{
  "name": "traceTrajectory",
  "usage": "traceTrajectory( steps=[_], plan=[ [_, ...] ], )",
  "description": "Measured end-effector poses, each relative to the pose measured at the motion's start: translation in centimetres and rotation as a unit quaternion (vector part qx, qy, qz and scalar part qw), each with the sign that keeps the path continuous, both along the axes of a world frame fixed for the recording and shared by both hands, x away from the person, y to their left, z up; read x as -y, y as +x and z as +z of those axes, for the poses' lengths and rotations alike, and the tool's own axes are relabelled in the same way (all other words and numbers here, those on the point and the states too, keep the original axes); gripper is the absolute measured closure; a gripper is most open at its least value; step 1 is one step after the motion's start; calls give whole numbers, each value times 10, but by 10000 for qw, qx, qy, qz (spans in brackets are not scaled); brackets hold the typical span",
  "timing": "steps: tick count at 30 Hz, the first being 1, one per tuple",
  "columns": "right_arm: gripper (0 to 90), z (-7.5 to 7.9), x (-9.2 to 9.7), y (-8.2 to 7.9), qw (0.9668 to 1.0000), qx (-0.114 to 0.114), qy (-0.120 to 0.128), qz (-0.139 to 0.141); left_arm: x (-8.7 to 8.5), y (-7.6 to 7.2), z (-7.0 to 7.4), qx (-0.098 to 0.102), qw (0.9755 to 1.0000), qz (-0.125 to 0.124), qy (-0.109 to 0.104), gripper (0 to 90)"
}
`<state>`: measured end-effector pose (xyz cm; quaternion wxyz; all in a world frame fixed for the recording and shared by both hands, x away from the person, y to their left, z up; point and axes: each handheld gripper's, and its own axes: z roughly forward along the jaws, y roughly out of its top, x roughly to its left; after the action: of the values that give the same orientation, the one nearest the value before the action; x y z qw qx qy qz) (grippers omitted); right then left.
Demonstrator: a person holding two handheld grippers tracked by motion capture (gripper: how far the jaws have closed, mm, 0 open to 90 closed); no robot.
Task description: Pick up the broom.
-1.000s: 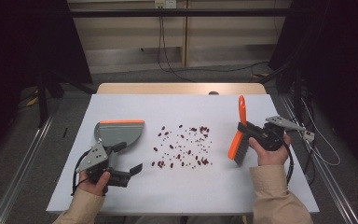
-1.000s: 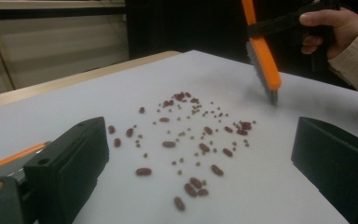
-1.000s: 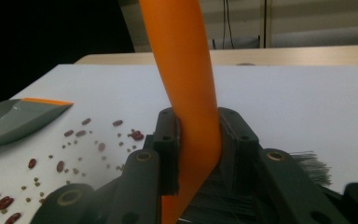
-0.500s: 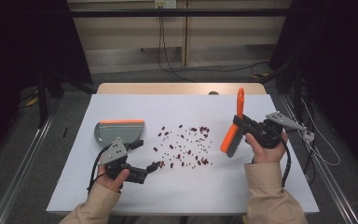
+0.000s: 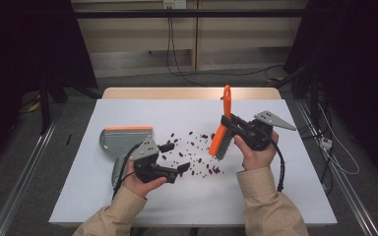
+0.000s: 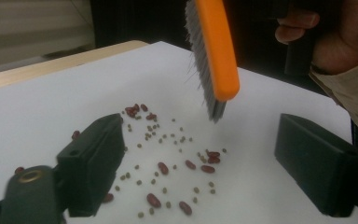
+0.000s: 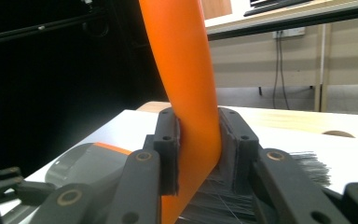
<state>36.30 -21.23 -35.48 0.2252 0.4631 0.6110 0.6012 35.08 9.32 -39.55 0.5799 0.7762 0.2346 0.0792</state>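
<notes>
The white table point(image 5: 285, 196) carries the grey dustpan point(image 5: 120, 142), left of the scattered beans point(image 5: 197, 152). The brush point(image 5: 221, 132) hangs just above the beans, clamped by the right gripper point(image 5: 234, 127). The left gripper point(image 5: 173, 158), empty, has just been narrowing its jaws, which remain apart beside the dustpan. A quick sweep could scatter beans past the unheld dustpan.

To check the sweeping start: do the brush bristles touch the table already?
No, in the left gripper view the brush hangs with its bristles above the table.
</notes>
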Motion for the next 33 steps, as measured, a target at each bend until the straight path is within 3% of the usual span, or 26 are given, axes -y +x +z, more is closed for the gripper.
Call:
traceTrajectory(
  steps=[10,15,19,21,26,31,33],
  plan=[
    [710,-1,-35,9,9996,22,-158,242,18,8,-4,-289,9996,-22,20,254],
    [710,-2,-46,10,9993,38,-207,319,23,12,-7,-408,9991,111,60,305],
    [710,-2,-58,10,9988,38,-186,454,23,16,-9,-427,9988,232,95,387],
    [709,-1,-64,9,9984,81,-268,486,22,17,-9,-420,9984,356,137,463],
    [709,-2,-73,10,9976,61,-292,618,22,15,-7,-366,9984,384,184,665],
    [709,-2,-79,9,9975,86,-379,598,20,15,-8,-328,9970,631,313,701],
    [708,-2,-79,9,9975,98,-357,605,17,17,-8,-335,9964,741,243,707]
  ],
)
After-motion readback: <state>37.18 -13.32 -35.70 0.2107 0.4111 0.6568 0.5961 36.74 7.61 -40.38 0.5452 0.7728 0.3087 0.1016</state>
